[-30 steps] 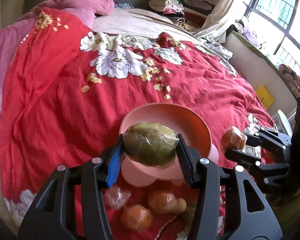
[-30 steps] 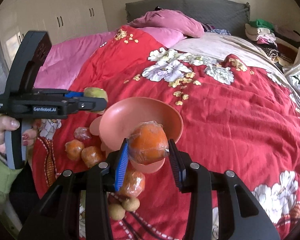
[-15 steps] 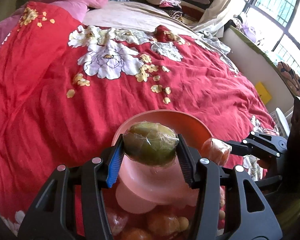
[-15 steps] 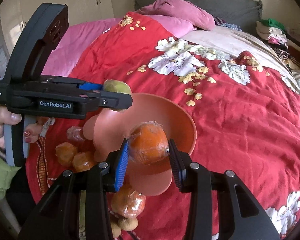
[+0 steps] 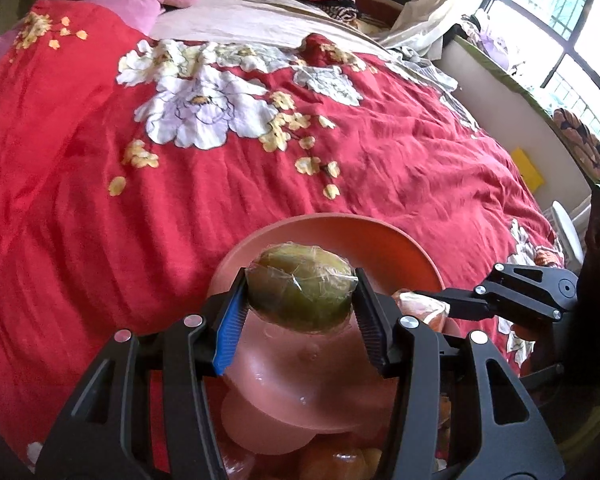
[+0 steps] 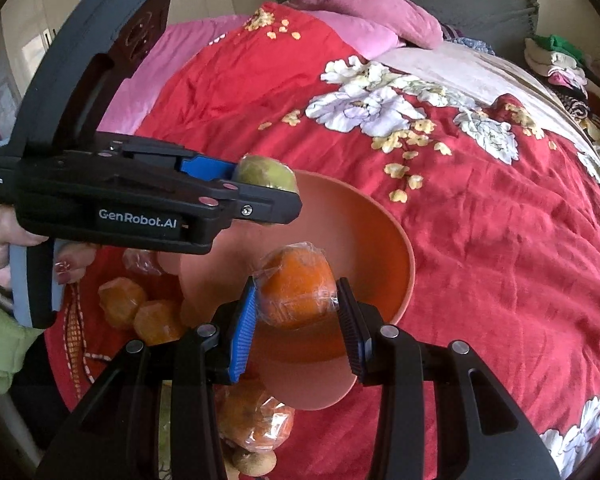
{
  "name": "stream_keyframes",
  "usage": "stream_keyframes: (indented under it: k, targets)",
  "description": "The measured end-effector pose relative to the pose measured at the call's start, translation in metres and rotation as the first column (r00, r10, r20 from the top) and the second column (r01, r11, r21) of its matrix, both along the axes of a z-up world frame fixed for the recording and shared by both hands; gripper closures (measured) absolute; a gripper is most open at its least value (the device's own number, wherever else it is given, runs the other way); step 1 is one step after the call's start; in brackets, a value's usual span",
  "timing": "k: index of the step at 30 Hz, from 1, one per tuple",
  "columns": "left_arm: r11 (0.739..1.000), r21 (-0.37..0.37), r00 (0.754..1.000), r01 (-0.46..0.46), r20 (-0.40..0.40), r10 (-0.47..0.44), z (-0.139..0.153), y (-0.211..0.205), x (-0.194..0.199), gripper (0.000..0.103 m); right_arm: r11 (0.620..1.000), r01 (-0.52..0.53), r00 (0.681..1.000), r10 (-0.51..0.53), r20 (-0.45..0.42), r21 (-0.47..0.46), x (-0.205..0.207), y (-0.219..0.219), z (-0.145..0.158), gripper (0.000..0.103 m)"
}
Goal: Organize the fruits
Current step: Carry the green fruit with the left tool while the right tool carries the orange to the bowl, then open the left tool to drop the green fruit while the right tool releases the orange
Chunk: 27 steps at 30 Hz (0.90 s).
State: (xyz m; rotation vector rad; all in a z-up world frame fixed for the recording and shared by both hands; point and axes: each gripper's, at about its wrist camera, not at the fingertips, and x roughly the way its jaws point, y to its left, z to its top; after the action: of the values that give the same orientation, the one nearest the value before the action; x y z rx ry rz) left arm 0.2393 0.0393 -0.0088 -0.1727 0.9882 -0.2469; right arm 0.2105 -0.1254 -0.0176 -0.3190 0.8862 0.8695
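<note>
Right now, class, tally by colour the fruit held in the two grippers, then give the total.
Green: 1, the green fruit in the left gripper
Orange: 1, the orange fruit in the right gripper
Total: 2

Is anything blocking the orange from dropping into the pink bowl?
Nothing visible does. The right gripper holds the wrapped orange right over the open pink bowl; the left gripper with its green fruit is off at the far rim.
</note>
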Motion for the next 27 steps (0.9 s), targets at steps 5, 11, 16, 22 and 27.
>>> stream_keyframes:
  k: [5,11,16,22,27]
  targets:
    - [1.000,0.004,1.000,0.003,-0.017,-0.003,-0.005,-0.002,0.002,0.061,1.000,-0.005,1.000,0.005,-0.012,-0.011,0.001,0.002,-0.004,0.066]
    - [1.000,0.007,1.000,-0.007,-0.020,0.007,-0.005,0.000,0.002,0.061,1.000,-0.004,1.000,0.004,-0.024,-0.013,0.002,0.002,-0.006,0.064]
    - [1.000,0.009,1.000,-0.006,-0.024,0.006,-0.006,0.000,0.003,0.061,1.000,-0.007,1.000,0.007,-0.019,-0.008,0.000,0.002,-0.005,0.063]
    - [1.000,0.010,0.999,-0.006,-0.032,0.006,-0.008,-0.001,0.003,0.060,1.000,-0.006,1.000,0.006,-0.001,0.007,-0.003,-0.002,0.001,0.062]
    - [1.000,0.012,1.000,-0.013,-0.026,0.013,-0.007,0.000,0.002,0.060,1.000,0.000,1.000,0.000,0.004,0.013,-0.004,-0.006,0.004,0.059]
